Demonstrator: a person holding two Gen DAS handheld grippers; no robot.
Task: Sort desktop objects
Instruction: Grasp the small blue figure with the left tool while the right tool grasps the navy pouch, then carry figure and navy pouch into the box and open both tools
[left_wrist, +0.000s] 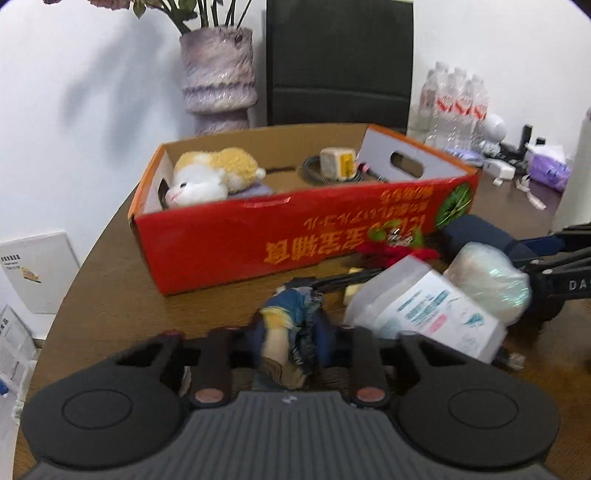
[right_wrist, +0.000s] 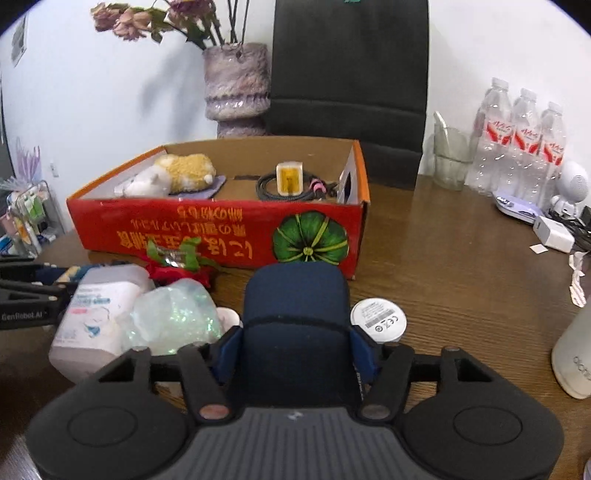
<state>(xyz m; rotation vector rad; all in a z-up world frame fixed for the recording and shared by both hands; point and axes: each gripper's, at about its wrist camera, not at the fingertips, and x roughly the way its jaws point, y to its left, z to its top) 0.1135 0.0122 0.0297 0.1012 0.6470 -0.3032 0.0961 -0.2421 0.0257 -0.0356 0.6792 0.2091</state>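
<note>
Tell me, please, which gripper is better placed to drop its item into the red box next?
Probably the right gripper: it clamps the navy case directly before the red box. The left gripper holds a denim doll, farther back.

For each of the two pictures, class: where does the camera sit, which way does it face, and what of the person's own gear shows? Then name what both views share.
Left wrist: sits on the left tool, facing the red box across the table; its fingers grip a blue fabric toy.
Right wrist: sits on the right tool, facing the same box; its fingers clasp a navy case.
Shared: box, plush cat, vase, wipes pack.
</note>
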